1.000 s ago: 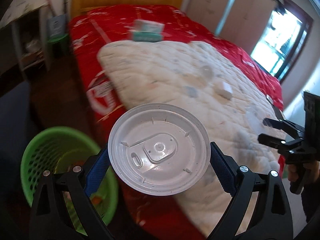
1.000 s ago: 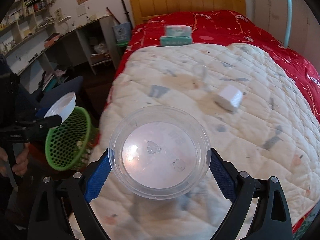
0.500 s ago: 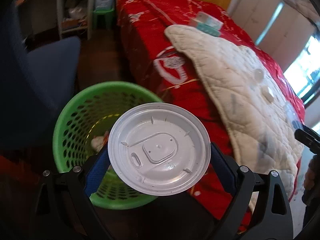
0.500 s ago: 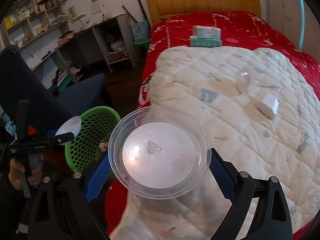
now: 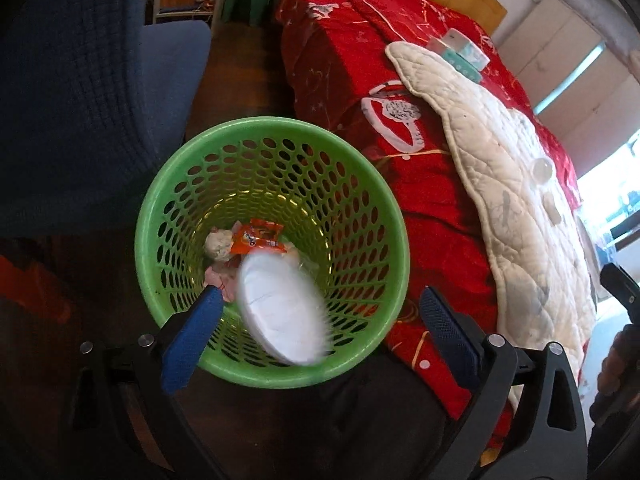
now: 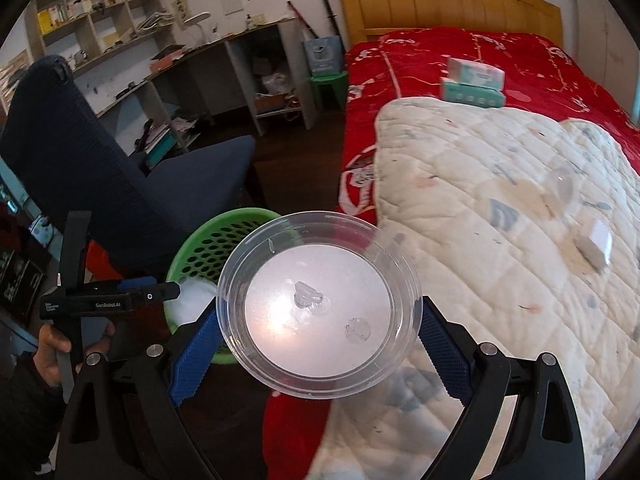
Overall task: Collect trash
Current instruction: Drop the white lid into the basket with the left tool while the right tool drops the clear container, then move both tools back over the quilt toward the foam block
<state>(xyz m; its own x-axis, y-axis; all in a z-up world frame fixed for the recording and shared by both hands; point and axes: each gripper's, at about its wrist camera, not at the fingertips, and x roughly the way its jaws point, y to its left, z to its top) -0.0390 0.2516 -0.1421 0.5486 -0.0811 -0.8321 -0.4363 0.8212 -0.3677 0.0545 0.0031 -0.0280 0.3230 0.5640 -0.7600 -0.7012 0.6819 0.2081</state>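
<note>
My left gripper (image 5: pixel 320 332) is open above the green mesh bin (image 5: pixel 360 216). The white plastic lid (image 5: pixel 282 312) is loose and blurred, falling inside the bin onto an orange wrapper (image 5: pixel 256 236) and crumpled paper (image 5: pixel 218 242). My right gripper (image 6: pixel 316 334) is shut on a clear plastic bowl (image 6: pixel 318 308), held over the bed's near edge. The bin (image 6: pixel 200 244) and the left gripper (image 6: pixel 108 300) show at lower left in the right wrist view. A clear cup (image 6: pixel 560 188) and a small white box (image 6: pixel 596 244) lie on the cream quilt (image 6: pixel 500 240).
A blue office chair (image 6: pixel 100 160) stands next to the bin. The red bed (image 5: pixel 352 80) is right of the bin. Two tissue packs (image 6: pixel 472 84) lie on the bed near the headboard. A desk with shelves (image 6: pixel 180 64) and a green stool (image 6: pixel 324 84) stand beyond.
My left gripper moved over the bin and opened, and the white lid dropped into it. My right gripper swung left toward the bin with the clear bowl.
</note>
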